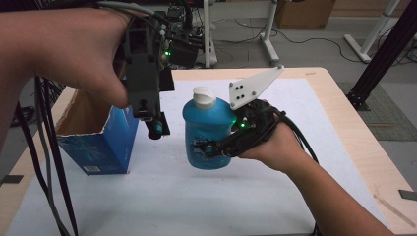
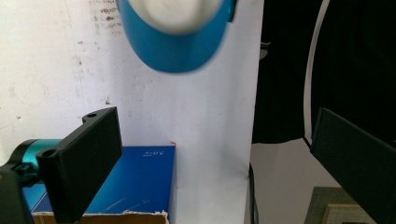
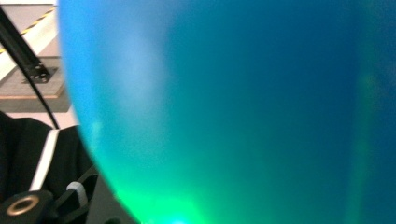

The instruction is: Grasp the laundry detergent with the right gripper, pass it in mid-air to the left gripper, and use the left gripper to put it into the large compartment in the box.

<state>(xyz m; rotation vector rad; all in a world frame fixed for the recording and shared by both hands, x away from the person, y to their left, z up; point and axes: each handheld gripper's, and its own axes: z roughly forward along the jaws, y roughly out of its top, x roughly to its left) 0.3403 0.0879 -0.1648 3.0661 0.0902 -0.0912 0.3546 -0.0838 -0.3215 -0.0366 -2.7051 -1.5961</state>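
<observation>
A blue bottle [image 1: 202,129] with a white cap is held upright just above the white sheet, with my right gripper [image 1: 209,147] shut on its lower body from the right. In the right gripper view the blue bottle [image 3: 224,107] is pressed close to the lens, lit green below. My left gripper [image 1: 156,129] hangs pointing down beside the open blue carton [image 1: 108,145], left of the bottle. Its jaws stand wide apart with nothing between them. In the left gripper view, my left gripper [image 2: 210,135] looks down on the blurred bottle top [image 2: 175,42] and the carton [image 2: 135,182].
A white sheet [image 1: 206,196] covers the wooden table [image 1: 344,123]. Black cables [image 1: 46,162] hang down at the left edge. Desk legs [image 1: 268,34] and a black stand [image 1: 381,54] rise beyond the table.
</observation>
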